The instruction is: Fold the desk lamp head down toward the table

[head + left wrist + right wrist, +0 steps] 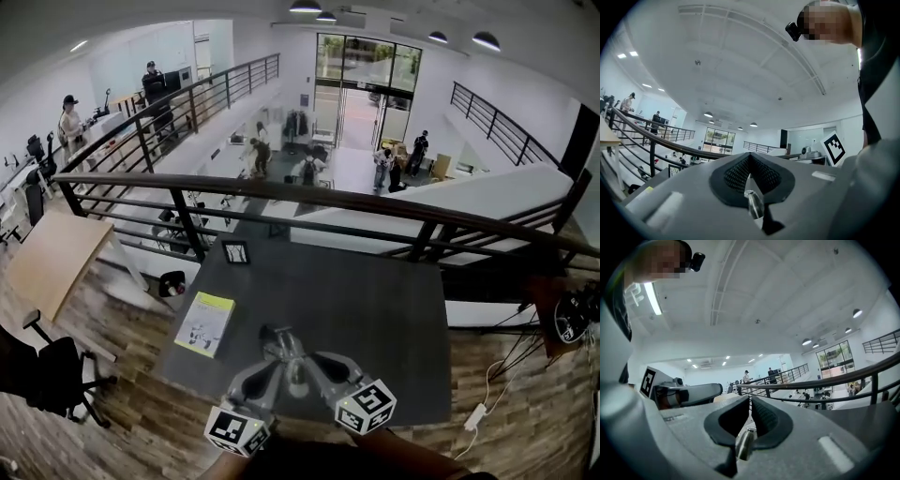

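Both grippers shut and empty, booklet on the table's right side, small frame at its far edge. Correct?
No. The booklet lies on the table's left side, as the head view shows. The rest holds: the left gripper and right gripper are both shut and empty, and the small frame sits at the table's far edge.

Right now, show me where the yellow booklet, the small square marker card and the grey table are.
yellow booklet (pixel 205 324), head view, middle of its cover.
square marker card (pixel 234 252), head view, its centre.
grey table (pixel 361 309), head view, bare top.
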Tool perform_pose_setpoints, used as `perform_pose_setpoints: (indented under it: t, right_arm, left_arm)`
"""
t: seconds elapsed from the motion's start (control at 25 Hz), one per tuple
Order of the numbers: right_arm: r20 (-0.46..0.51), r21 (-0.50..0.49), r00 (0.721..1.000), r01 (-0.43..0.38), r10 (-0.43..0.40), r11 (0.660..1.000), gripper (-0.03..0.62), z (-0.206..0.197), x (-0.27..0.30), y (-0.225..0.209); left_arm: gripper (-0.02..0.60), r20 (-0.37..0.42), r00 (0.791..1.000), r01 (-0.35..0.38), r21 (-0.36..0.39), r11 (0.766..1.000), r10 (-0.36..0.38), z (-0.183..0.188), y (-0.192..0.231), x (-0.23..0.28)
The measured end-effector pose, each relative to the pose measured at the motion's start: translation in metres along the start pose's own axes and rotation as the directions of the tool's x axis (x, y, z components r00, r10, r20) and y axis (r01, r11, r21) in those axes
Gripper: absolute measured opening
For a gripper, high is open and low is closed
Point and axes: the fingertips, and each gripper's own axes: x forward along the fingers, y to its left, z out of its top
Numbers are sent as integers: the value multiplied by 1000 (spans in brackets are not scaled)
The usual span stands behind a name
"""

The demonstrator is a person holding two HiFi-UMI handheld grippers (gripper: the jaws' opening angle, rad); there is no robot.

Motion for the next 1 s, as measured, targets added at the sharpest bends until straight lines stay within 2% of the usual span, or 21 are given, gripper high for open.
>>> perform_pose_setpoints:
  t: [0.28, 0.44, 0.6, 0.8, 1.0]
  right_arm:
    - [10, 11, 991, 131, -131, 991, 48, 1, 17, -11]
    - [-13, 11, 980, 196, -196, 980, 82, -9, 20, -10]
    - [-67, 13, 970, 234, -233, 972, 143, -22, 29, -10]
    - [-171, 24, 949, 274, -266, 961, 213, -47, 27, -5]
    - [-229, 18, 929, 303, -291, 953, 222, -61, 26, -3]
  left_arm:
    - [0, -36, 990, 136, -8, 991, -136, -1, 23, 18]
    - [0, -55, 975, 214, -30, 976, -215, -9, 26, 24]
    - [0, -66, 957, 279, -49, 959, -282, -12, 29, 36]
    - [0, -93, 937, 329, -97, 939, -338, -20, 25, 42]
    - [0, -91, 929, 347, -119, 930, -359, -23, 28, 45]
